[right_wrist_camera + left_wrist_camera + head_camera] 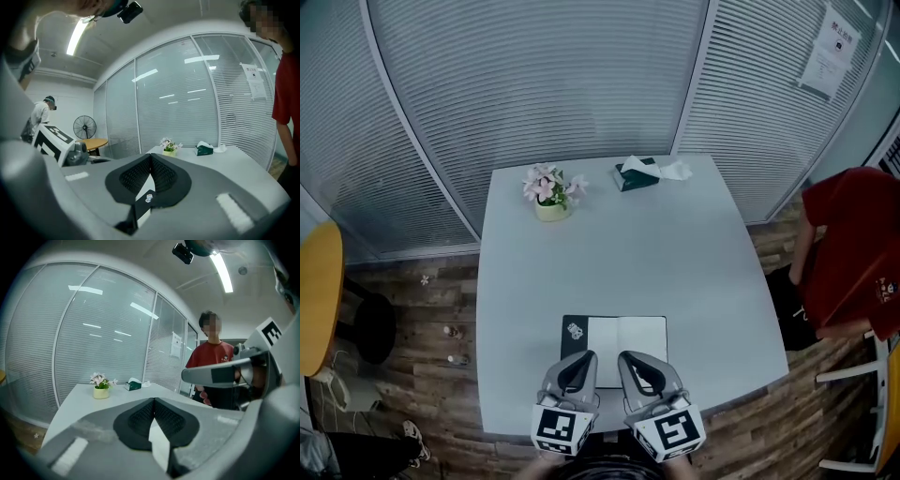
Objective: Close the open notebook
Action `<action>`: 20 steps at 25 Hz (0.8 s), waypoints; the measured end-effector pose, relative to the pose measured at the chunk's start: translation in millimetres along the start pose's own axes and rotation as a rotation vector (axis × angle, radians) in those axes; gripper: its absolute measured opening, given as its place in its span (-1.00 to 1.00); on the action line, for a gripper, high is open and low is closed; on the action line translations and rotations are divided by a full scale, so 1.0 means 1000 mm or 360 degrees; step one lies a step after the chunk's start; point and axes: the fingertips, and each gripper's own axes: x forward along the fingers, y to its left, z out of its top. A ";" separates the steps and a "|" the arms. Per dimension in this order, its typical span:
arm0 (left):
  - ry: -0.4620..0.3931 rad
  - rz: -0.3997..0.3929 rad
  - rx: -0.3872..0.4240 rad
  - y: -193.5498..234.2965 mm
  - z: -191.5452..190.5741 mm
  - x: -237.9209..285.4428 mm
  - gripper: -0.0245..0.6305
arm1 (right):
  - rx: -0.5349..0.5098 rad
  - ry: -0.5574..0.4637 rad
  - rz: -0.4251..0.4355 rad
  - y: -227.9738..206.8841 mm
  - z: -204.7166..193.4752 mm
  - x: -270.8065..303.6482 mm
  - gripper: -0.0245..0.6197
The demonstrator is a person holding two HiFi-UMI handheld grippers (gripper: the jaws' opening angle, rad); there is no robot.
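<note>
The open notebook (623, 339) lies flat near the table's front edge, white pages up, its dark cover flap (574, 336) with a small sticker at the left. My left gripper (579, 360) hovers over the notebook's near left part and my right gripper (631, 359) over its near middle, side by side. Both are shut with nothing between the pads. In the left gripper view the pads (140, 417) meet at the tip, and a strip of white page (160, 447) shows below them. In the right gripper view the shut pads (164, 176) frame a sliver of the notebook (143, 209) with its sticker.
On the grey table (628, 253) a pot of pink flowers (550, 193) and a green tissue box (637, 174) stand at the far edge. A person in a red shirt (858, 253) stands to the right. A yellow round table (319, 295) is at the left, blinded glass walls behind.
</note>
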 end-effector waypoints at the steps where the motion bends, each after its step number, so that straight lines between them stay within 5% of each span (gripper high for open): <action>1: 0.0016 0.0004 0.0000 0.002 -0.006 0.000 -0.91 | -0.0001 0.0002 0.0000 0.000 -0.001 0.000 -0.91; 20: 0.0410 0.0130 0.0072 0.046 -0.115 0.006 -0.91 | -0.0037 0.0067 -0.0008 -0.004 -0.006 0.006 -0.91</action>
